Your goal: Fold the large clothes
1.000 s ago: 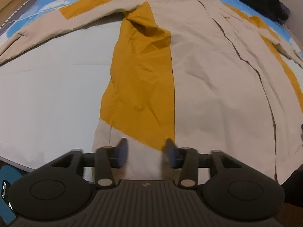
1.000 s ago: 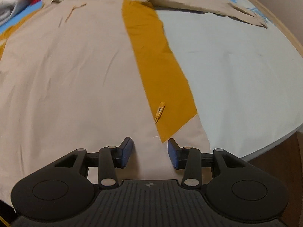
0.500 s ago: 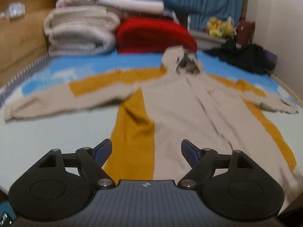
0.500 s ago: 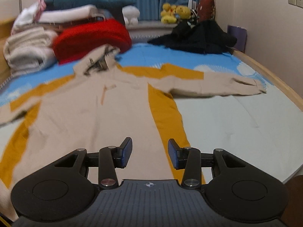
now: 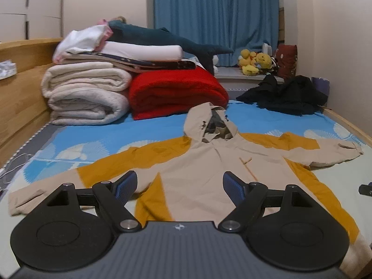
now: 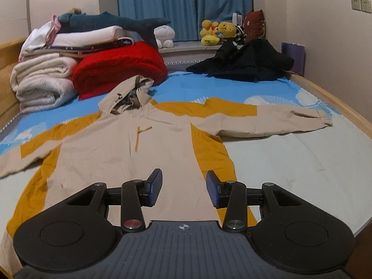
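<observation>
The hem of the hooded coat (image 5: 195, 186) is hidden behind the left gripper (image 5: 180, 184) body, and in the right wrist view it also drops out of sight behind the right gripper (image 6: 183, 187). The coat's left cuff (image 6: 4, 169) runs off the frame edge there. A dark object (image 5: 366, 189) at the right edge of the left view is cut off (too little shows to name it). The hood lining (image 5: 216, 127) pattern is too small to read.
</observation>
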`<state>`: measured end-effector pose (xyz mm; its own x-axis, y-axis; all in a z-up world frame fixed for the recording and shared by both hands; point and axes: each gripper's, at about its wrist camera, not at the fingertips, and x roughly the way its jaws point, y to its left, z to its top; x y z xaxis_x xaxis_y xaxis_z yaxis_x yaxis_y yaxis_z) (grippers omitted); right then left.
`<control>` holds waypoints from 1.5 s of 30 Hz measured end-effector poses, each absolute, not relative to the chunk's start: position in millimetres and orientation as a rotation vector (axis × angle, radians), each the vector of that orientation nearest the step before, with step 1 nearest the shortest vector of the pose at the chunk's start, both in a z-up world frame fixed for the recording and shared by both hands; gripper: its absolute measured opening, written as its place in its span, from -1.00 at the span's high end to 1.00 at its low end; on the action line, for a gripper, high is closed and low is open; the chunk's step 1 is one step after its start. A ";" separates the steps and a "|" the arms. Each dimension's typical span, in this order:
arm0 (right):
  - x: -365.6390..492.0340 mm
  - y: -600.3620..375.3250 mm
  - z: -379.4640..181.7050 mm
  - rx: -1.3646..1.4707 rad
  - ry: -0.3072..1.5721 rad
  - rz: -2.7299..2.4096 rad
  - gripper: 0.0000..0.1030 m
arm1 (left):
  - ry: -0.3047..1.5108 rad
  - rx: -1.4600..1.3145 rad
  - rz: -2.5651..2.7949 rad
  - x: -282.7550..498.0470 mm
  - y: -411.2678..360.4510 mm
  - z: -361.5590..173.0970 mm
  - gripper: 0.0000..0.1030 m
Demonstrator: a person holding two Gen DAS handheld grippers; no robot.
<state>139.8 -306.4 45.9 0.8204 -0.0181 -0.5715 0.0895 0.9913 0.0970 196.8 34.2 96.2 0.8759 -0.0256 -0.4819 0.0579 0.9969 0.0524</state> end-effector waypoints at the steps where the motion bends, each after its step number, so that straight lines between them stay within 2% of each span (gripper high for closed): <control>1: 141.6 -304.6 47.0 0.123 0.596 -0.056 0.16 | 0.502 0.066 -0.054 210.7 33.2 94.6 -0.64; 3: 144.2 -299.3 50.4 0.122 0.557 -0.058 0.16 | 0.499 0.068 -0.052 242.5 33.6 89.8 -0.60; 10: 149.5 -274.8 56.3 0.018 0.410 -0.124 0.16 | 0.492 0.011 0.002 319.0 82.0 49.5 0.01; 11: 150.8 -270.2 56.9 -0.015 0.388 -0.139 0.16 | 0.521 0.002 0.018 325.8 88.2 40.7 0.18; 13: 154.8 -263.8 60.2 -0.050 0.360 -0.155 0.16 | 0.621 -0.045 0.077 347.3 100.4 26.7 0.28; 17: 172.8 -249.2 75.3 -0.099 0.284 -0.135 0.12 | 0.628 -0.124 0.118 374.3 124.4 17.9 0.28; 21: 210.9 -229.6 100.8 -0.091 0.207 -0.105 -0.03 | 0.661 -0.149 0.165 388.7 150.1 -0.6 0.28; 25: 267.1 -209.0 119.1 -0.021 0.207 -0.006 -0.03 | 0.688 -0.151 0.217 390.8 180.9 -23.9 0.28; 29: 307.8 -197.7 108.2 0.056 0.219 0.049 -0.01 | 0.738 -0.230 0.303 390.6 231.4 -47.6 0.28; 31: 320.1 -194.5 92.1 0.068 0.258 0.077 0.16 | 0.772 -0.272 0.366 391.9 260.2 -57.9 0.26; 33: 335.6 -191.0 76.8 0.089 0.350 0.114 0.66 | 0.789 -0.328 0.427 392.7 290.4 -66.2 0.18; 35: 345.2 -191.7 66.1 0.125 0.384 0.158 0.81 | 0.814 -0.378 0.511 392.7 321.1 -73.6 -0.20; 36: 349.8 -188.7 63.1 0.124 0.384 0.169 0.84 | 0.824 -0.414 0.558 391.2 338.6 -77.8 -0.30; 37: 353.2 -186.1 59.9 0.112 0.383 0.174 0.84 | 0.834 -0.444 0.594 390.1 351.9 -80.4 -0.44; 40: 362.3 -179.6 47.5 0.079 0.424 0.162 0.82 | 0.848 -0.573 0.694 381.0 396.4 -89.2 -0.45; 41: 364.8 -179.7 44.1 0.084 0.445 0.165 0.75 | 0.840 -0.615 0.718 376.5 410.9 -91.0 -0.45; 42: 367.0 -179.0 39.9 0.092 0.469 0.174 0.58 | 0.828 -0.645 0.741 371.5 423.9 -91.5 -0.45; 43: 369.2 -177.7 37.6 0.094 0.482 0.181 0.50 | 0.817 -0.664 0.761 366.8 434.4 -91.7 -0.45; 45: 372.2 -173.2 33.2 0.083 0.493 0.199 0.45 | 0.787 -0.720 0.807 357.8 458.4 -93.6 -0.45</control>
<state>372.2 -173.2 33.2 0.8623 0.2090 -0.4612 -0.1692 0.9774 0.1266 357.8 458.4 -93.6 0.4538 0.3434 -0.8223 -0.8305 0.4975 -0.2505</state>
